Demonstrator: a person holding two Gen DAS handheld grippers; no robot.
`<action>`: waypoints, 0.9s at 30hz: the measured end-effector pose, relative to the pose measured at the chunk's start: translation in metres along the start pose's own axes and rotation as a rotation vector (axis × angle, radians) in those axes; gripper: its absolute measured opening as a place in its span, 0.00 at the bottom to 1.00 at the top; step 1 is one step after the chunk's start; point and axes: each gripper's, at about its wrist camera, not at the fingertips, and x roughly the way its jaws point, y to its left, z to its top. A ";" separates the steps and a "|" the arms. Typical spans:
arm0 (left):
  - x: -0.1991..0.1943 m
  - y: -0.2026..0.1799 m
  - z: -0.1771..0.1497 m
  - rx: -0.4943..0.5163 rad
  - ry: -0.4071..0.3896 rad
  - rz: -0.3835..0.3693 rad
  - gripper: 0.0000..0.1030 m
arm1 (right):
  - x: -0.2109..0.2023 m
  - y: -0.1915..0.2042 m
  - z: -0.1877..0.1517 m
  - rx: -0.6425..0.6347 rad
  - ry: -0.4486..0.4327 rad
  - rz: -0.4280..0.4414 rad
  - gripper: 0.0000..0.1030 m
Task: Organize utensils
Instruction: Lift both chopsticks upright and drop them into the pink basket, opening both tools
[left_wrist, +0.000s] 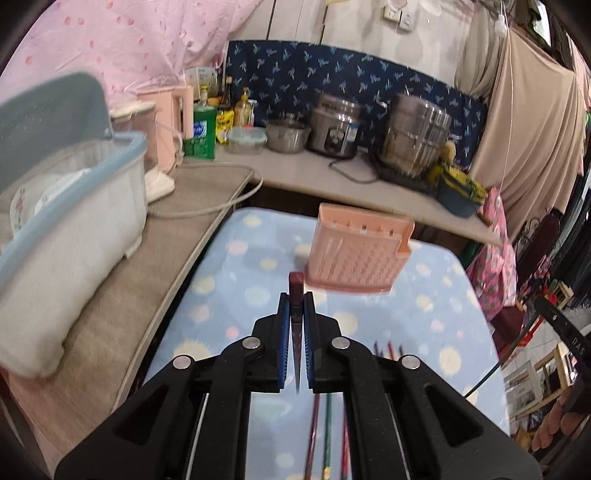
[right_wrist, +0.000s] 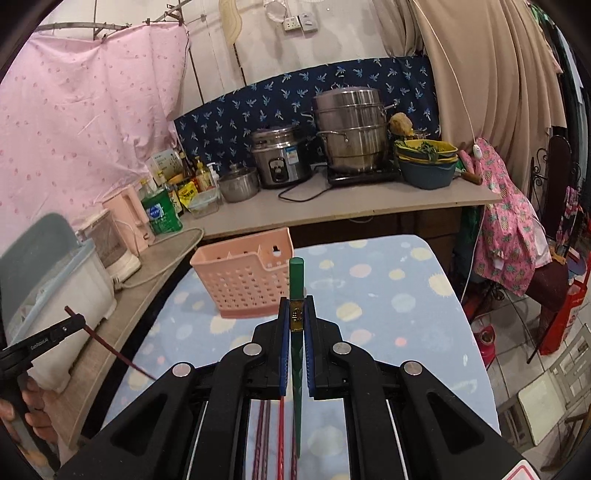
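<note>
Between the blue pads of the left gripper (left_wrist: 296, 308) one dark red chopstick (left_wrist: 296, 295) is clamped, its square end poking out ahead of the fingertips and its thin tip running back between the jaws. The right gripper (right_wrist: 296, 308) is closed the same way on one green chopstick (right_wrist: 296, 275). Under each gripper, more chopsticks (right_wrist: 280, 435) lie on the table: in the right wrist view about three red or maroon ones show between the gripper's arms, though the gripper body hides part of them, so the count is uncertain.

Ahead of both grippers stands one pink perforated utensil holder (right_wrist: 245, 280), upright on the blue spotted tablecloth (right_wrist: 388, 295); it holds no chopsticks that can be seen.

Further out, on the left counter, sits one white dish-drainer box (left_wrist: 70, 206) with plates in it, then one pink kettle (right_wrist: 127, 216) and one green detergent bottle (right_wrist: 160, 216). Along the back counter stand one small lidded pot (right_wrist: 238, 182), one rice cooker (right_wrist: 280, 157) and one stacked steel steamer (right_wrist: 351, 129).
</note>
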 end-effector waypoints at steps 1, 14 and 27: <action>0.000 -0.002 0.010 -0.004 -0.014 -0.008 0.07 | 0.002 0.002 0.010 0.002 -0.018 0.006 0.07; 0.008 -0.049 0.146 -0.018 -0.293 -0.069 0.07 | 0.057 0.026 0.134 0.047 -0.203 0.058 0.07; 0.112 -0.052 0.159 -0.008 -0.241 -0.031 0.07 | 0.170 0.017 0.146 0.074 -0.136 0.058 0.07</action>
